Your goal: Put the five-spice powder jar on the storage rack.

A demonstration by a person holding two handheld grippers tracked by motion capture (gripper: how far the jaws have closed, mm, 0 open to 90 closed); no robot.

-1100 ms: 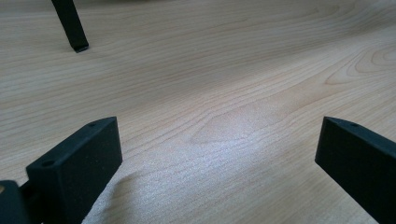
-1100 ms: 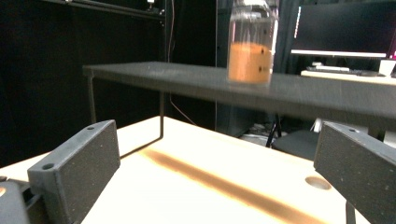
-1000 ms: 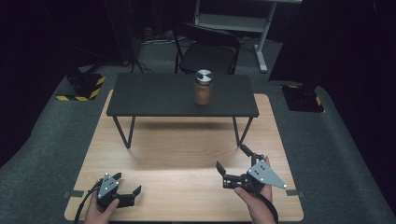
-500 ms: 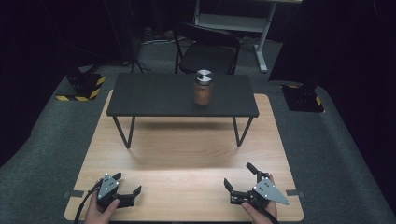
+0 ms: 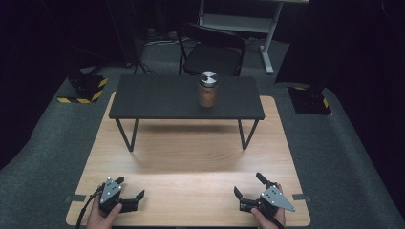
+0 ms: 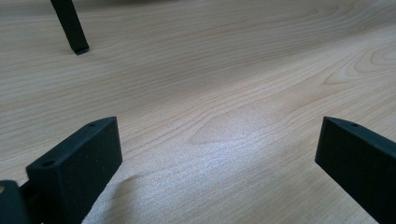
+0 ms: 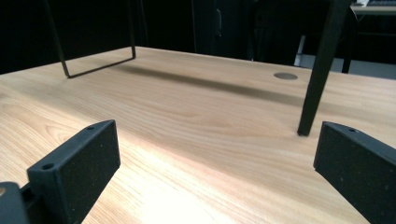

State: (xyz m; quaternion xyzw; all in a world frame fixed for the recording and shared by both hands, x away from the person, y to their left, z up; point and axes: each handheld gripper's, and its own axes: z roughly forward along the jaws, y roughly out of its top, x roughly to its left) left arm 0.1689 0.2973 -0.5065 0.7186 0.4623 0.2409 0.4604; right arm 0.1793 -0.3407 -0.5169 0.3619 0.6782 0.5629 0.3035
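Left gripper [image 5: 130, 192]: near left of the wooden table [image 5: 191, 157], held low over the bare wood, jaws spread wide, nothing between them.
Right gripper [image 5: 248, 187]: near right, jaws spread wide, nothing between them.
Jar [image 5: 208, 89]: brown, silver lid, upright on the black raised shelf [image 5: 157, 98] at the far side, right of centre, well apart from the 2 grippers.

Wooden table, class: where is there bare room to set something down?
The wooden table is bare between the left gripper and right gripper, and on to the black shelf's legs. The black shelf is free left of the jar.
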